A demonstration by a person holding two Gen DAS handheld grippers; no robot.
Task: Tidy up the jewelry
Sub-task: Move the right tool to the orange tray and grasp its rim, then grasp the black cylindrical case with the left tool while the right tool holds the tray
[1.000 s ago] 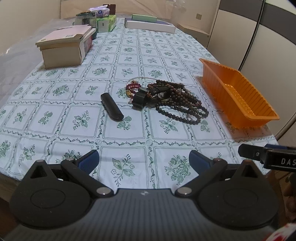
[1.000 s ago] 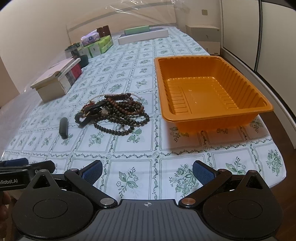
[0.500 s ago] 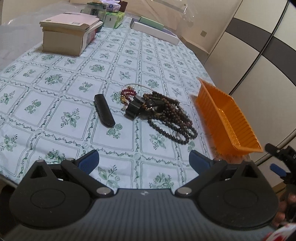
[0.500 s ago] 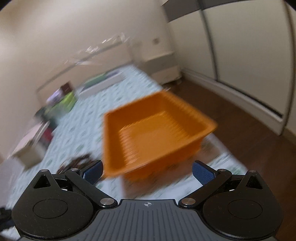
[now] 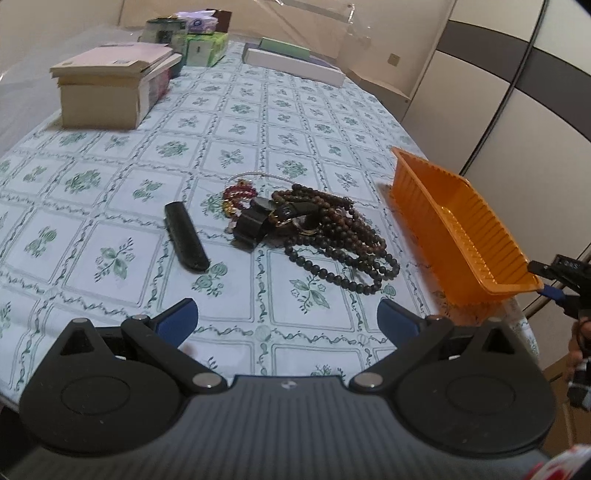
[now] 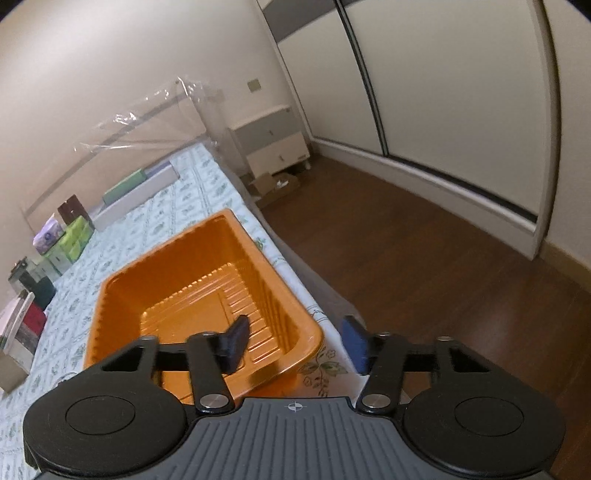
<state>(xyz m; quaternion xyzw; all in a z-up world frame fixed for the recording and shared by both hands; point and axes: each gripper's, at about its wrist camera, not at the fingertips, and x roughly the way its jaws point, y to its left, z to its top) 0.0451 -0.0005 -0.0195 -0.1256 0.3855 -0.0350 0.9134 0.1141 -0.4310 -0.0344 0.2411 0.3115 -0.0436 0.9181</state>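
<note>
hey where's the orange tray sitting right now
In the left wrist view, the orange tray sits at the table's right edge, just right of the bead pile; the closing right gripper straddles its near corner.

A tablecloth [image 5: 258, 122] with a green flower print in squares covers the table. At its far left stands a cardboard box [image 5: 99, 103] with a stack of books [image 5: 122, 61] on top. Behind that are green tissue packs [image 5: 205, 48] and a jar [image 5: 162, 31], and a long white box [image 5: 295, 64] lies along the far edge with a green one [image 5: 284, 48] on it. Clear plastic sheeting [image 6: 155, 122] stands at the table's end. Past it is a pale nightstand [image 6: 275, 144], with an open carton [image 6: 275, 184] on the dark wood floor [image 6: 443, 258]. Sliding wardrobe doors [image 6: 443, 81] fill the right wall.
</note>
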